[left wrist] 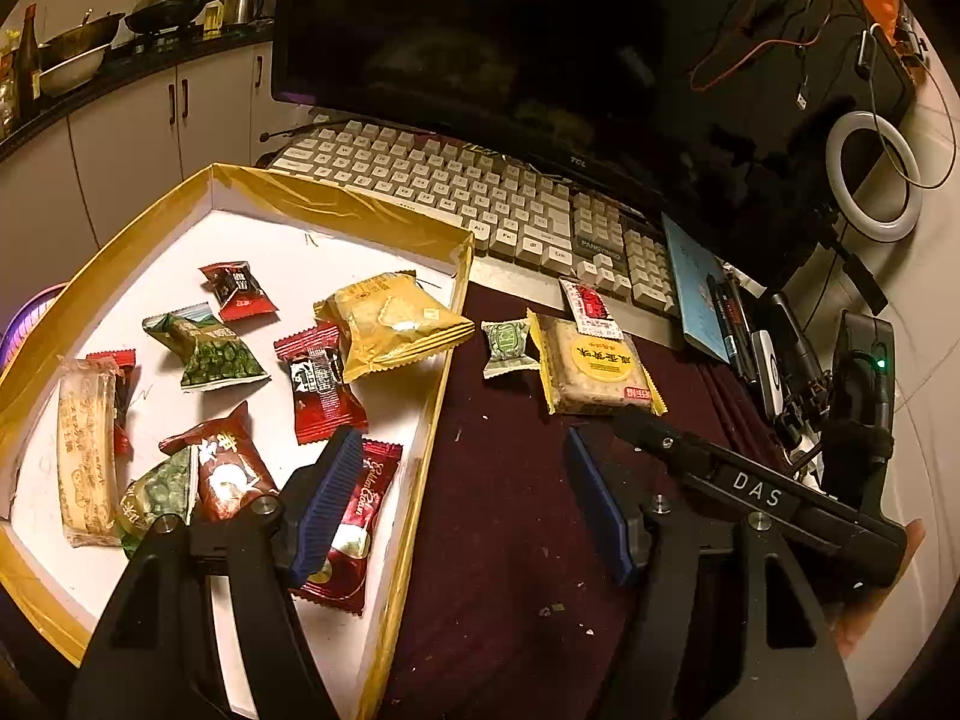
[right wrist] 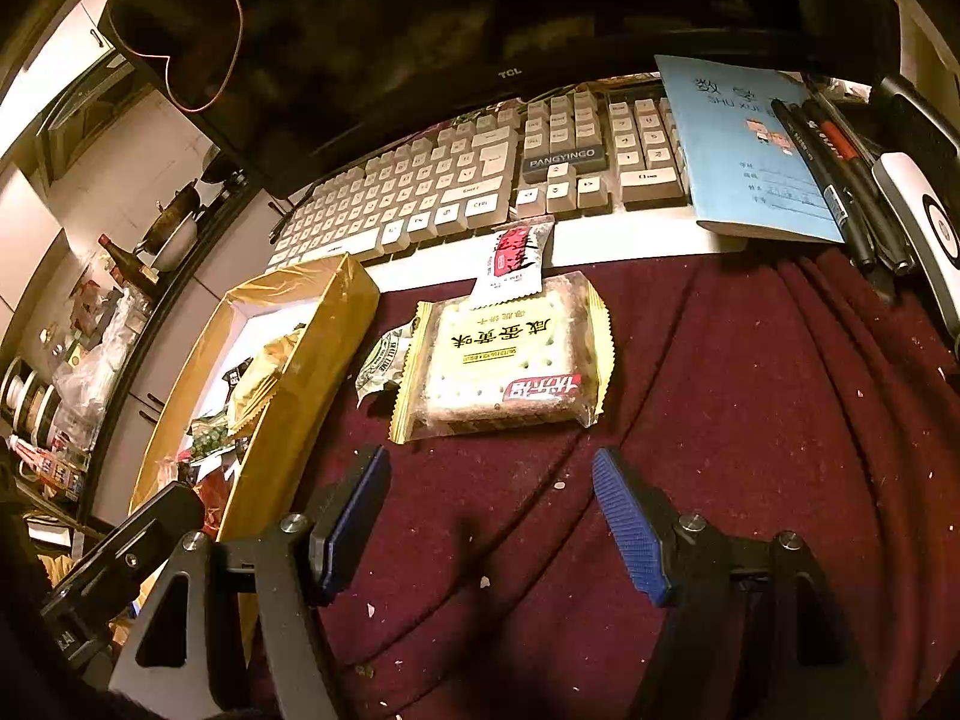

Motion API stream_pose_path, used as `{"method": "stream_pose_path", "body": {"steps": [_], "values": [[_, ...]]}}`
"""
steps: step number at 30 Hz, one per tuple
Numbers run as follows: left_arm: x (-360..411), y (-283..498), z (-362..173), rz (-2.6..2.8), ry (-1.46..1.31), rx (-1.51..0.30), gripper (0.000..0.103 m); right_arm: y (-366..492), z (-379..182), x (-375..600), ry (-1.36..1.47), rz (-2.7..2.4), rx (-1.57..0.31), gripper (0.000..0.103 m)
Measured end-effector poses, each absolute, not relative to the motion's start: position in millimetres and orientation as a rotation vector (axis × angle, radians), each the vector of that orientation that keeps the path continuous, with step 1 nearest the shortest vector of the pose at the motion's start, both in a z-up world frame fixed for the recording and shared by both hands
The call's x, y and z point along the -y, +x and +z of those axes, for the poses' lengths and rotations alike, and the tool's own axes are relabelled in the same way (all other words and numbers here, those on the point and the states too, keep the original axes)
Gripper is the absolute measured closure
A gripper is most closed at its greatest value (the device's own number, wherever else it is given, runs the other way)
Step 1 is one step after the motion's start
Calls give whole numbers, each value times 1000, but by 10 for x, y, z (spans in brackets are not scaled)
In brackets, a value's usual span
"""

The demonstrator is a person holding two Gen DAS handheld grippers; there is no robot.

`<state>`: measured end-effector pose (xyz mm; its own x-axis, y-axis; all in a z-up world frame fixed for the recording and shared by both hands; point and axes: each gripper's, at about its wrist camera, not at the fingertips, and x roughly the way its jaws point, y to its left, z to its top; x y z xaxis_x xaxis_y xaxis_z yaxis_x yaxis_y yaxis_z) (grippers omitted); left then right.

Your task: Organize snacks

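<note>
A: How are the left tongs (left wrist: 462, 468) standing?

B: They are gaping wide, with nothing between the blue pads. One pad is hanging over the near right corner of the gold-edged box (left wrist: 336, 198), above a dark red packet (left wrist: 354, 534) with a gold script I cannot read for sure. The other pad is hanging over the maroon cloth (left wrist: 504, 510) covering the table.

A: And the right tongs (right wrist: 489, 516)?

B: Also spreading wide and gripping nothing, hovering over the cloth just near of the yellow cracker packet (right wrist: 507, 360). They are not touching it.

A: Where are the snacks lying?

B: Most are sitting inside the box on the left: red packets, two green pea packets (left wrist: 210, 351), a yellow packet (left wrist: 396, 321) leaning toward the right wall, a long pale bar (left wrist: 87, 450) at the left. Three are lying outside on the cloth, right of the box: the cracker packet, a small green-and-white candy (left wrist: 507, 348) touching its left edge, and a red-and-white sachet (left wrist: 591, 306) overlapping its far edge and reaching onto the keyboard's front lip.

A: Any writing showing?

B: The keyboard (right wrist: 480, 180) is reading "PANGYINGO", the monitor (right wrist: 510, 18) bezel "TCL". The blue booklet (right wrist: 750, 144) at the far right is showing "SHU XUE". The cracker packet is carrying Chinese characters, upside down from the right camera. A black bar on the right tool, seen in the left view, is reading "DAS".
</note>
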<state>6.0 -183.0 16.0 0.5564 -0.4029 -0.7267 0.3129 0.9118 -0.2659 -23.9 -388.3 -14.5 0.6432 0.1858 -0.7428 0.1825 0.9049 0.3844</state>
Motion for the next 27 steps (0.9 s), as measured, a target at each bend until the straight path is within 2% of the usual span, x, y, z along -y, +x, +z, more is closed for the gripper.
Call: {"method": "stream_pose_path", "body": {"steps": [27], "values": [[1850,79,144,-429,-110,-889,35,-199,-158,3896,461,-5,-894,31]]}}
